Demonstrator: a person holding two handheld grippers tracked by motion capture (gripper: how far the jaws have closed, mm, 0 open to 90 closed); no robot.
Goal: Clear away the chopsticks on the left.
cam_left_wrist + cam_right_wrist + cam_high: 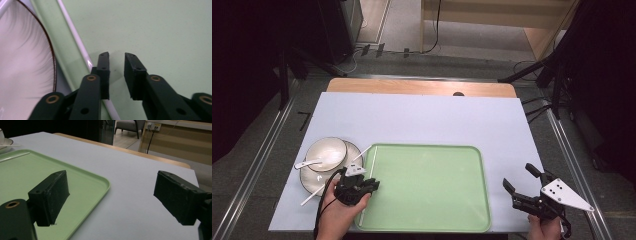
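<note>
Left claw [117, 72] parted over tray [162, 32] edge, chopstick [75, 35] beside.

Pale green tray [427, 190] on a light lavender-grey table cover [427, 120] — a white chopstick [75, 37] lies along the tray's edge. White bowl [328, 152], white spoon [308, 163], white saucer [25, 62] rimmed dark brown — both grippers black.

floor [402, 25]: grey (cables trailing) | wooden cabinet [502, 15] behind | grey chair [127, 126] | surroundings dark
</note>
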